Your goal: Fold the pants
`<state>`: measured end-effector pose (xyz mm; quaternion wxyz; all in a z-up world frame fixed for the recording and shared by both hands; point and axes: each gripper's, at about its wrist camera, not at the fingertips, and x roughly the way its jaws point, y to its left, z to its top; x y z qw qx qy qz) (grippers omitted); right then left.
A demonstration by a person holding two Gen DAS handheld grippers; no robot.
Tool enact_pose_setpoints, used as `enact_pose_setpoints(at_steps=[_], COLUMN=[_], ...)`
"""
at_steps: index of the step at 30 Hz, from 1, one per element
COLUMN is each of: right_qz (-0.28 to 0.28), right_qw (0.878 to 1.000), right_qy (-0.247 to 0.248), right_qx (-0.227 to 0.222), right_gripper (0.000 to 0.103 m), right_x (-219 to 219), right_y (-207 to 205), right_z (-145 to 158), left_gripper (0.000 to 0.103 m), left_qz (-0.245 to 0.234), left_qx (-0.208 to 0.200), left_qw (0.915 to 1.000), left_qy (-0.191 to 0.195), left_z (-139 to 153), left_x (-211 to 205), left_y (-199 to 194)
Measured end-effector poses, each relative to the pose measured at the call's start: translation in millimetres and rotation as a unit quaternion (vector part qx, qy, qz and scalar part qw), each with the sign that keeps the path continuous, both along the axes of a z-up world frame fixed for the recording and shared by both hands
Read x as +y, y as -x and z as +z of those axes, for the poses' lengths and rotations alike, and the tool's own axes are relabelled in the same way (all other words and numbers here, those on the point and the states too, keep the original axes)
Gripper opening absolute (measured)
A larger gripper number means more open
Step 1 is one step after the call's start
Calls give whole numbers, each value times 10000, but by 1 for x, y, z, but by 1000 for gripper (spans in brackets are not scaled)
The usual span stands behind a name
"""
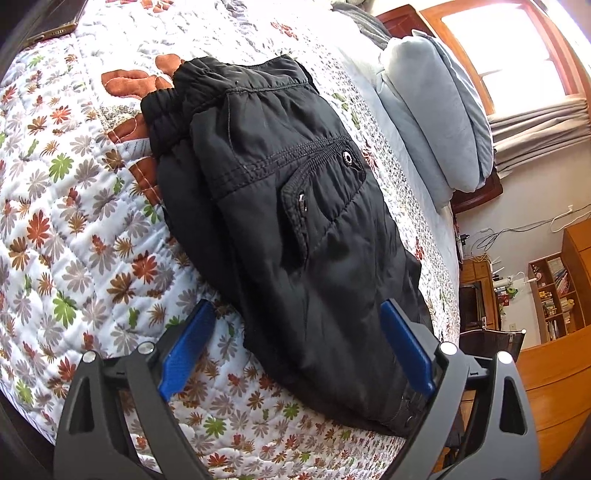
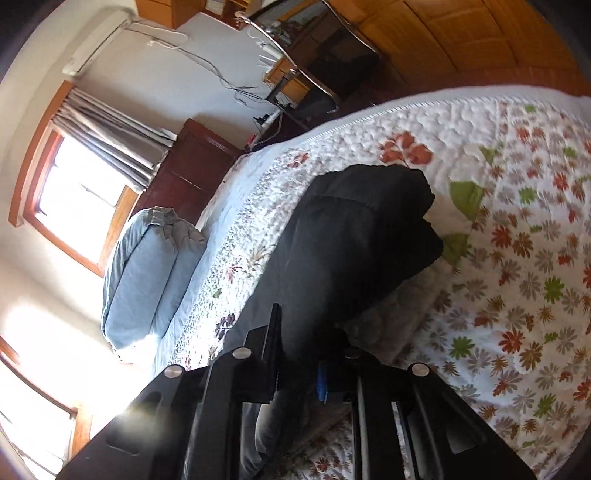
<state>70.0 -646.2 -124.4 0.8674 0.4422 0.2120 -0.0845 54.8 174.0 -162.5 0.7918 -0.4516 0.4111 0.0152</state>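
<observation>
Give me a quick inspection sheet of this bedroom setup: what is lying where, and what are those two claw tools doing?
Surface: bed under a floral quilt, with the pants lying on it.
Job's things: black pants, folded into a bundle, waistband at the far end, zip pocket on top.
Clutter: blue-grey pillows near the headboard; a phone at the bed's far corner.
Grippers: left gripper open, blue fingers either side of the pants' near end. Right gripper close over the dark cloth; a grip cannot be confirmed.
Cables: loose wires on the wall beside the desk.
Surroundings: bright window with curtains, wooden bookshelf, wooden floor.
</observation>
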Motion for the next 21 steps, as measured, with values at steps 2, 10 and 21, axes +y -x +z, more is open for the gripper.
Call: enact_pose_setpoints(at_steps=[2,10,21], right_qz=[231,1729,3255], right_qw=[9988,9687,8931], right_qy=[359,1678,3100], right_qx=[-241,-600,154], right_gripper=[15,15,15], right_x=[18,124,248], right_y=[-4,-27,-56], right_z=[24,85,71], left_gripper=[91,91,92], left_qz=[6,-12,4], left_qx=[4,-10,-26], left_qw=[10000,10000,10000], left_qy=[1,-33,62], left_z=[0,2,1], left_x=[0,-3,-1], left_y=[0,-3,-1])
